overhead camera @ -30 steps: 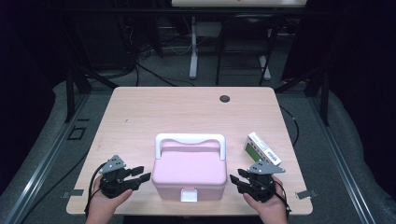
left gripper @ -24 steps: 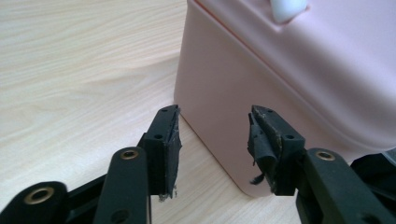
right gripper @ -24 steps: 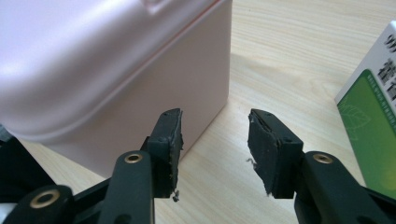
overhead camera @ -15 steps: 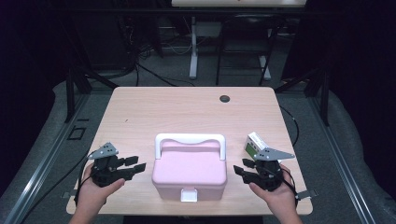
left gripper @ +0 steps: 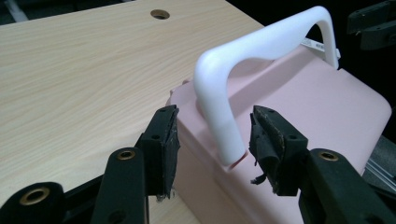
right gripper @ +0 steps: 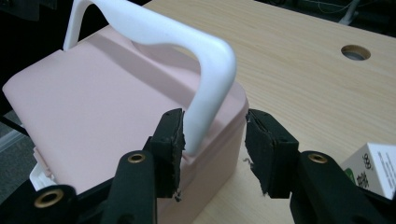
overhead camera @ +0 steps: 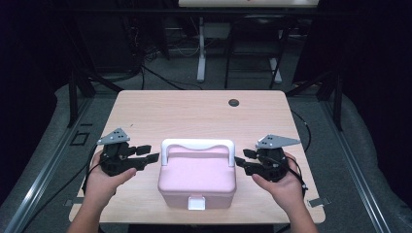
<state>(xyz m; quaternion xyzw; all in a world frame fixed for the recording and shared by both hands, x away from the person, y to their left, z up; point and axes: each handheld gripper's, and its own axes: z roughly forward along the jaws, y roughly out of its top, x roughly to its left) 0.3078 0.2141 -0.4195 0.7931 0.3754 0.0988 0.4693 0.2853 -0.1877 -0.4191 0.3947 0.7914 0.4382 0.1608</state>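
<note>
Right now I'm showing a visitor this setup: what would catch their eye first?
The pink box with its raised white handle, standing near the front edge of the wooden table. Next, the left gripper and right gripper, jaws open, flanking the box at the handle's two ends.

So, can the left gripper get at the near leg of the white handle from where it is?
Probably yes. The left gripper is open, and the handle leg on the pink box stands between its jaws with nothing in the way.
</note>
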